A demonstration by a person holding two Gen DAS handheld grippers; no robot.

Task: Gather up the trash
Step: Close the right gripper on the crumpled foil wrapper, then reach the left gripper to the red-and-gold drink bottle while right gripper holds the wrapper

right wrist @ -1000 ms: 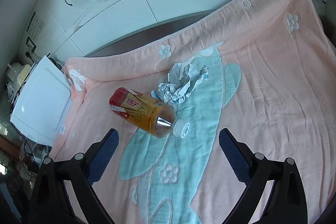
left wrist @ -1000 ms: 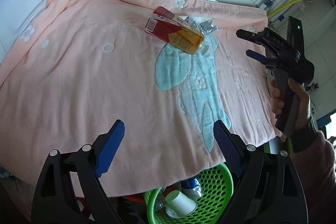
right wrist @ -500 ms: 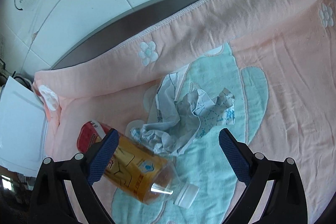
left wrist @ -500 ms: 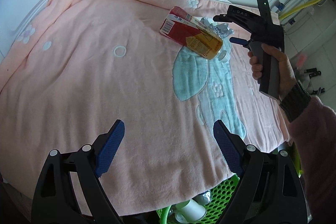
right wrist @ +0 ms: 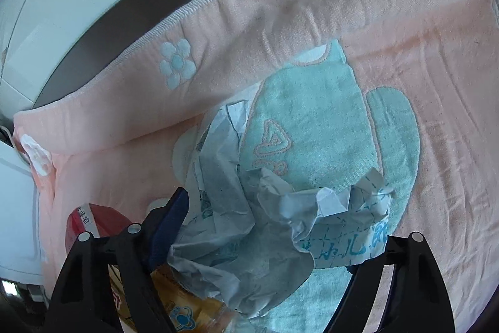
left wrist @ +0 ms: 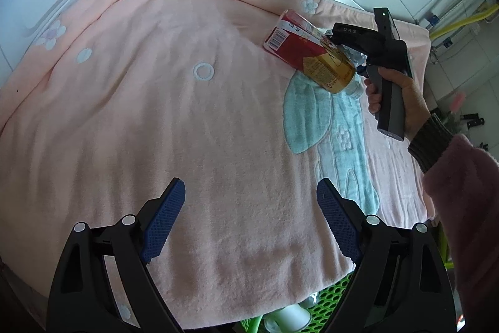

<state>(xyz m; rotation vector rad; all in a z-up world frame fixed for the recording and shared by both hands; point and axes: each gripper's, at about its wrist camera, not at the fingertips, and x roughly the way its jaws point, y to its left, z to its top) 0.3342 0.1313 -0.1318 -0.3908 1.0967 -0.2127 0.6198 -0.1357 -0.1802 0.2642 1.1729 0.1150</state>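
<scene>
Below the towel's edge, a green basket holds apparently a white cup; left gripper gapes empty.

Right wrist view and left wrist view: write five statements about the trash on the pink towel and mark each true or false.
1. The crumpled paper lies between the right gripper fingers. True.
2. The bottle stands upright. False: it lies on its side on the towel.
3. The left gripper holds the bottle. False: its fingers are open with nothing between them.
4. A green basket shows below the towel's near edge. True.
5. The bottle's label is blue. False: it is red.
</scene>
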